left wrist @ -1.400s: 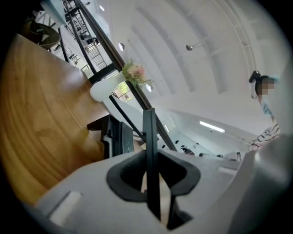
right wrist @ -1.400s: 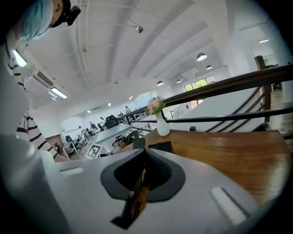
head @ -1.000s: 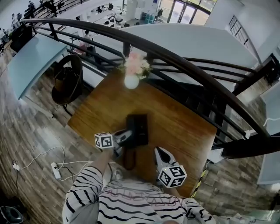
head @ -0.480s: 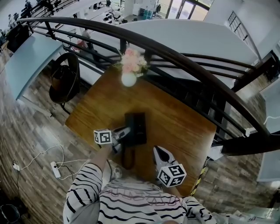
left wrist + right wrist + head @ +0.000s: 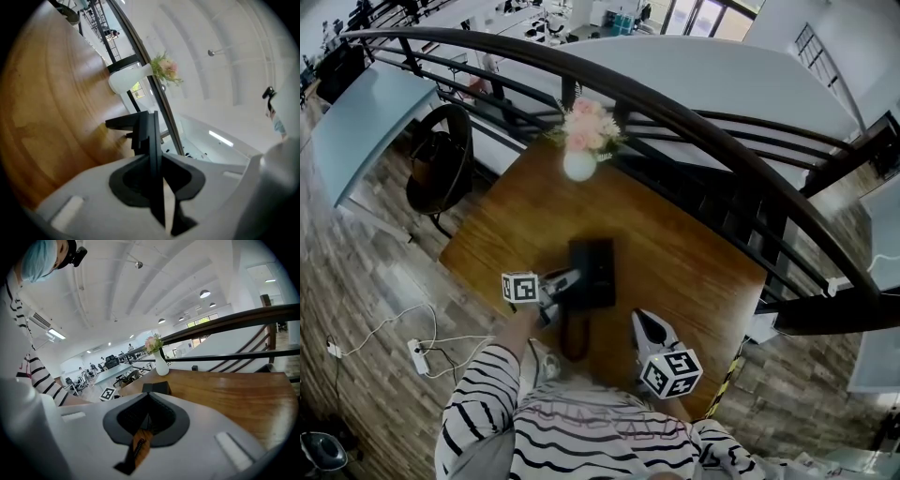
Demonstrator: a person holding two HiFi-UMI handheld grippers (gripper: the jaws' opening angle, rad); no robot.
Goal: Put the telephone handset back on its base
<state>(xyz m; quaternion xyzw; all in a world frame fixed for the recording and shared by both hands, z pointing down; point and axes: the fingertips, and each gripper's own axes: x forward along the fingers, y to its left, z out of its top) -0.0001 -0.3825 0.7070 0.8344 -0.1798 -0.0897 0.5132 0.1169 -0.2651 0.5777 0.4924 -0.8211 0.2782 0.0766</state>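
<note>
The black telephone base (image 5: 598, 267) sits in the middle of the wooden table (image 5: 684, 253). The dark handset (image 5: 574, 336) runs from the base's lower left corner toward me. My left gripper (image 5: 571, 282) reaches in from the left, rolled on its side, and is shut on the handset (image 5: 153, 140), which shows as a thin black bar between the pads. My right gripper (image 5: 639, 322) hovers over the table's near edge, right of the handset, shut and holding nothing. From the right gripper (image 5: 149, 397) the base (image 5: 157, 387) shows ahead.
A white vase of pink flowers (image 5: 580, 161) stands at the table's far edge. A dark curved railing (image 5: 694, 122) runs close behind it. The table's right part is bare wood. A power strip and cables (image 5: 420, 354) lie on the floor at the left.
Both grippers and the handset keep about the same places beside the base. Only the head view has shifted a little.
</note>
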